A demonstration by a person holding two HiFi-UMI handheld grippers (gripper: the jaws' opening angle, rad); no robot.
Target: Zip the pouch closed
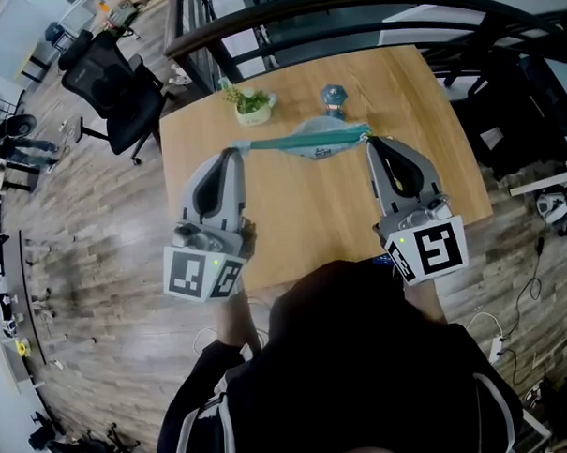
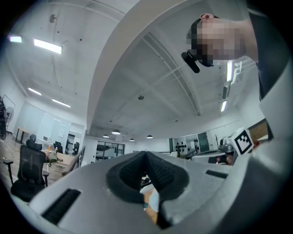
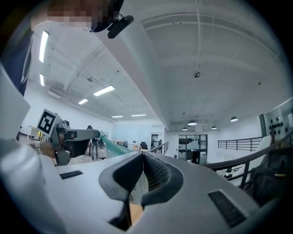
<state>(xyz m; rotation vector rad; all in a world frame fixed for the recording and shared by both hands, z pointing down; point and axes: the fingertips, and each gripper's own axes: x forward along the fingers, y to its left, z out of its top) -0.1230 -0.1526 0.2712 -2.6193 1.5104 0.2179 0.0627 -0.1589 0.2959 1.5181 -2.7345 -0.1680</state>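
The teal pouch (image 1: 310,141) is held up over the tabletop (image 1: 311,220) and pulled flat between two grippers. The left gripper (image 1: 231,154) is closed on the left end of the pouch. The right gripper (image 1: 370,140) is closed on the right end. In each gripper view a bit of cloth is seen pinched between the jaws. Whether the zip tab is held cannot be told, and how far the zip is shut cannot be told either.

Some things could go wrong from here. If the pouch is pulled too hard, the cloth could be slipped out of one gripper and the pouch dropped onto the tabletop. If only cloth is pinched and not the tab, the zip would not be moved at all. If the pouch is let go slack, the zip could be jammed on a fold. A small plant pot (image 1: 253,104) and a little blue thing (image 1: 334,97) are set just behind the pouch. They could be knocked over if a gripper is swung that way.
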